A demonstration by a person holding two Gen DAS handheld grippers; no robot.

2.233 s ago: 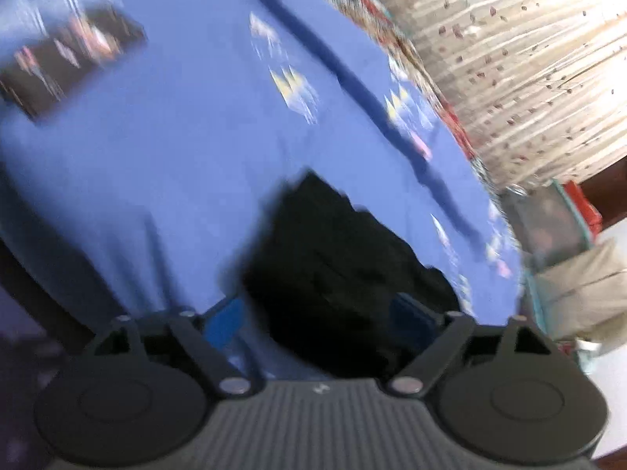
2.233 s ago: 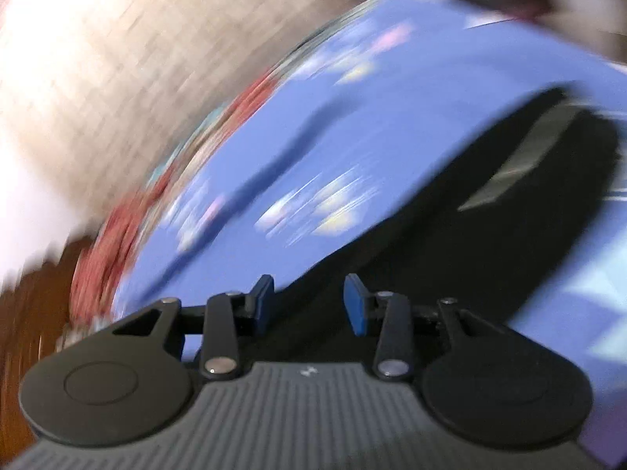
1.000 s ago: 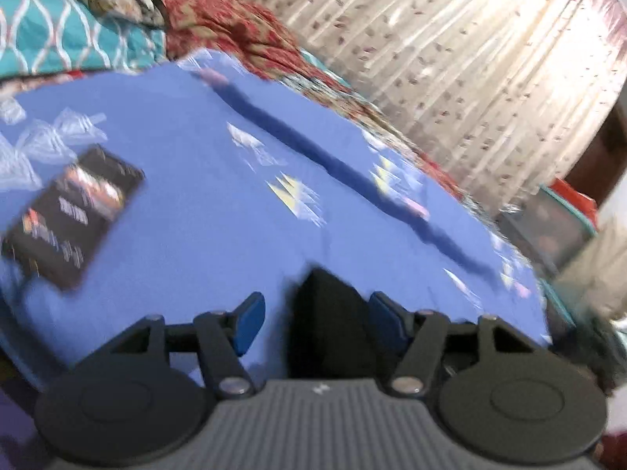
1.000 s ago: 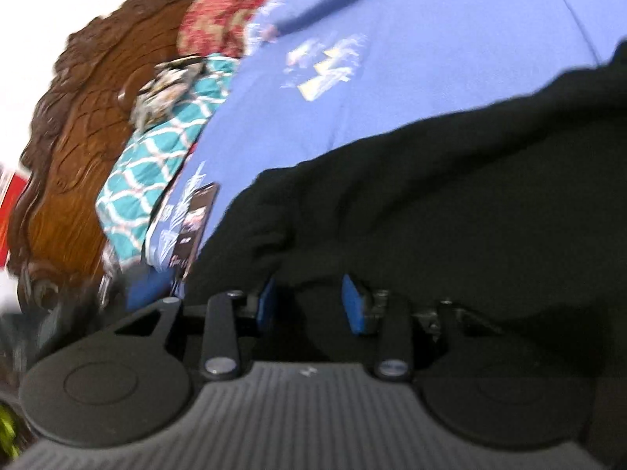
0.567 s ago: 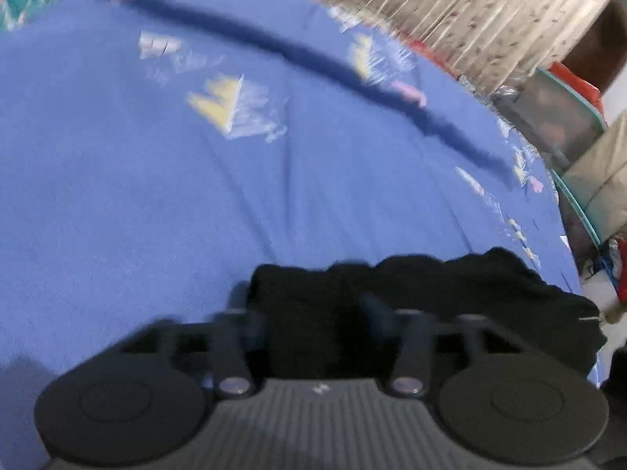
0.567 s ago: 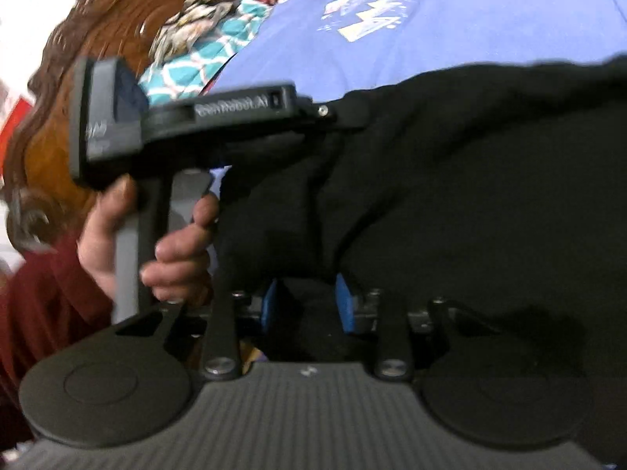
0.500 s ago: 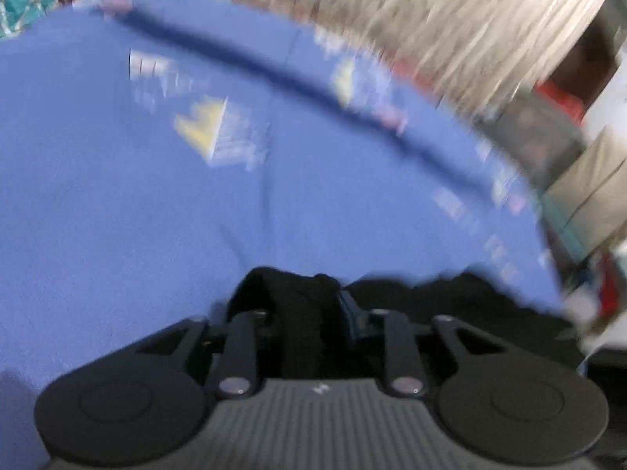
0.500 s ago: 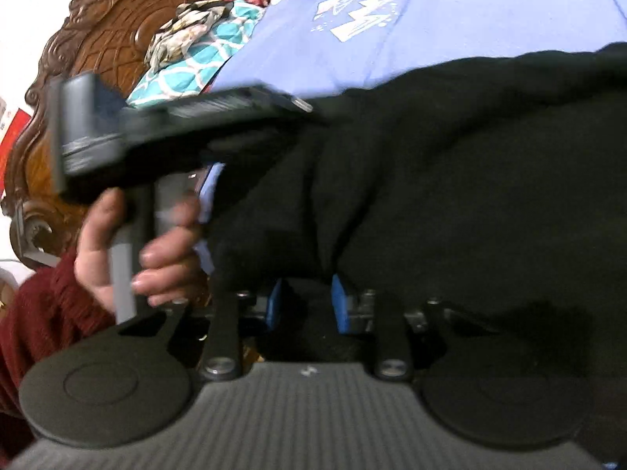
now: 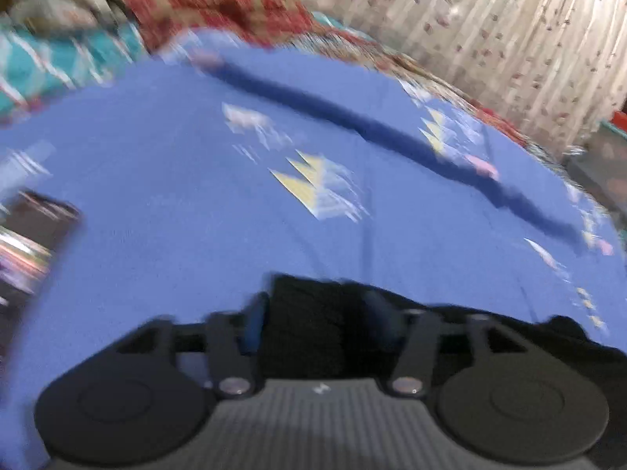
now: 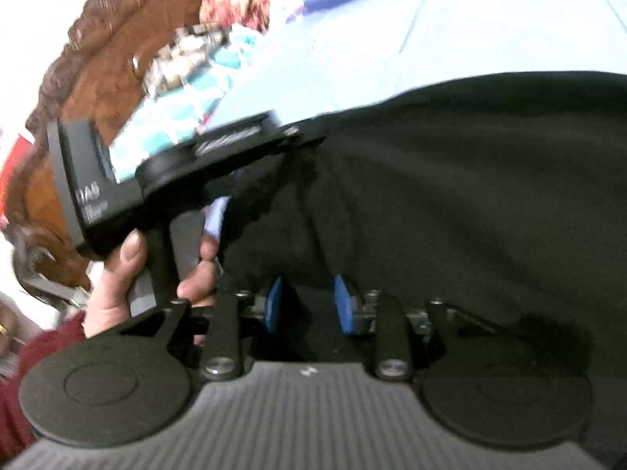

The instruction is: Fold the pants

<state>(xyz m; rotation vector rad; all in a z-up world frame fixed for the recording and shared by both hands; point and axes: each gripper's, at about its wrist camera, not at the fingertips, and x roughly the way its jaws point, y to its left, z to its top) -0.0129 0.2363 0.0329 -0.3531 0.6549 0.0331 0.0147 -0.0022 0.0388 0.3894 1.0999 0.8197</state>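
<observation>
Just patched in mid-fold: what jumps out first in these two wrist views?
The black pants dominate, heaped on the blue bedsheet and filling most of the right wrist view. Both grippers have cloth between their blue pads: the left gripper at a pants corner, the right gripper at the near fold, both jaws having just been opening. A hand holding the left gripper's handle shows at the left of the right wrist view, before a carved wooden headboard.

Left hand-held gripper (image 9: 317, 321) jaws just reopened; right hand-held gripper (image 10: 309, 303) jaws parting.
</observation>
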